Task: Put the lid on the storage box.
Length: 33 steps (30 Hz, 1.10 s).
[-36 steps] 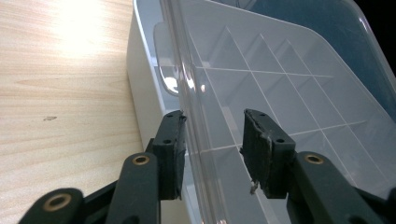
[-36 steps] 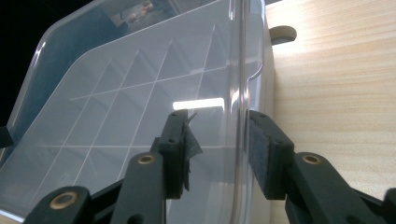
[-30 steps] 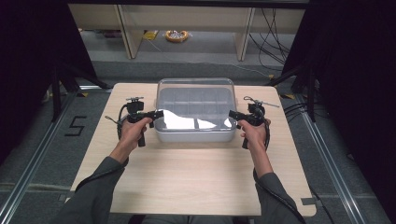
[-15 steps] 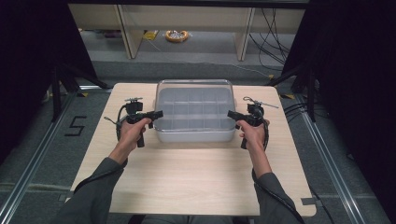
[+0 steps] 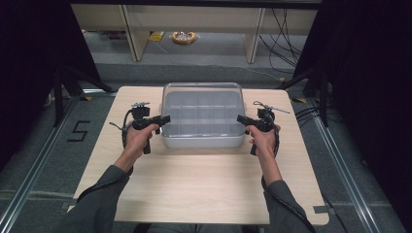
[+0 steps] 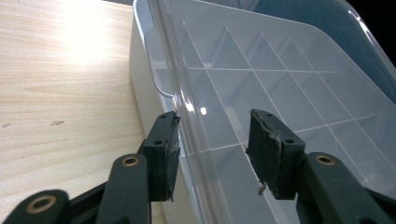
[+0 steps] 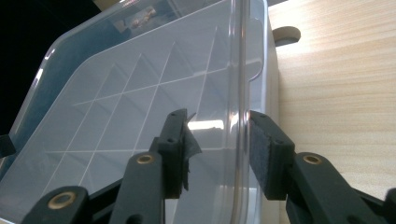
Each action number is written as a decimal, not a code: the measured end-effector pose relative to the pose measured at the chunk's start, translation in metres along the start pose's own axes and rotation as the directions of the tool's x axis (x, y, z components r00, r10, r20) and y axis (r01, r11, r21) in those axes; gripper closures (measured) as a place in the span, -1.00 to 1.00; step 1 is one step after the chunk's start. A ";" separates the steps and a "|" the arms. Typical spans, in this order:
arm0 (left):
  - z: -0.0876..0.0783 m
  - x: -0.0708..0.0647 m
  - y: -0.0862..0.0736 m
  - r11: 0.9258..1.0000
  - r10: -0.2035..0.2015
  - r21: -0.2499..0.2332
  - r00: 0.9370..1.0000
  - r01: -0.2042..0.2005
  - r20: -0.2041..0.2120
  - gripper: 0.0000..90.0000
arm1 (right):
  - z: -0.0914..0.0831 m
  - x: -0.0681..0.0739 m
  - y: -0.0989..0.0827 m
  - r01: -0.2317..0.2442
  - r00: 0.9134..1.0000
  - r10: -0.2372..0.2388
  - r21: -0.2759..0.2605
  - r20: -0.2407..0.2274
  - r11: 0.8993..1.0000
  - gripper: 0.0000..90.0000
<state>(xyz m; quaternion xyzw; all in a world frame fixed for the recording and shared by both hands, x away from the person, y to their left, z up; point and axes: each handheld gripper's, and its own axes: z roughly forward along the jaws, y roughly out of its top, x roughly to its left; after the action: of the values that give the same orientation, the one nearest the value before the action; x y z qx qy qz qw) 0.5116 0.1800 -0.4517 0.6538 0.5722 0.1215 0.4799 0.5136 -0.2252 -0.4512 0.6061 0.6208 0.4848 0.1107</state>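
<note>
A clear plastic organiser box with a see-through lid and several divided compartments stands at the far middle of the wooden table. My left gripper is at the box's left side. In the left gripper view its jaws straddle the lid's rim; they have just been opening, and a gap shows beside the rim. My right gripper is at the box's right side. Its jaws stand either side of the lid's rim, with the inner pad apart from it.
The box takes up the far half of the table, with bare wood in front of it and beside it. Beyond the table are shelf legs and a yellow cable coil on the floor. A "5" mark lies on the floor to the left.
The bright glare on the lid from one second ago is gone and the lid now lies flat on the box. Both hands stay at the box's sides.
</note>
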 end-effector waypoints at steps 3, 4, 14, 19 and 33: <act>0.000 -0.001 0.000 1.000 0.007 -0.002 1.000 -0.007 -0.001 0.16 | -0.001 0.004 -0.001 -0.048 0.999 0.048 0.011 -0.001 0.999 0.36; 0.000 -0.002 0.000 1.000 0.009 0.000 1.000 -0.009 -0.004 0.16 | -0.001 0.003 -0.001 -0.022 1.000 0.022 0.002 0.010 1.000 0.36; 0.000 -0.005 -0.002 1.000 0.020 -0.004 1.000 -0.020 -0.015 0.11 | 0.000 0.003 -0.001 0.032 0.999 -0.031 -0.011 0.013 0.999 0.31; 0.004 -0.007 -0.008 0.995 0.097 0.028 0.993 -0.095 -0.071 0.13 | -0.003 0.005 0.002 0.110 0.990 -0.110 0.007 0.085 0.994 0.40; 0.004 -0.006 -0.006 0.994 0.107 0.035 0.992 -0.105 -0.068 0.17 | 0.000 -0.003 -0.003 0.074 0.996 -0.075 0.017 0.054 0.997 0.41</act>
<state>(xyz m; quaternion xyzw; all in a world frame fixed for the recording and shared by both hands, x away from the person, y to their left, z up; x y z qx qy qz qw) 0.5082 0.1722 -0.4561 0.6860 0.5550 0.1609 0.4423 0.5123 -0.2277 -0.4547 0.5962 0.6433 0.4591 0.1411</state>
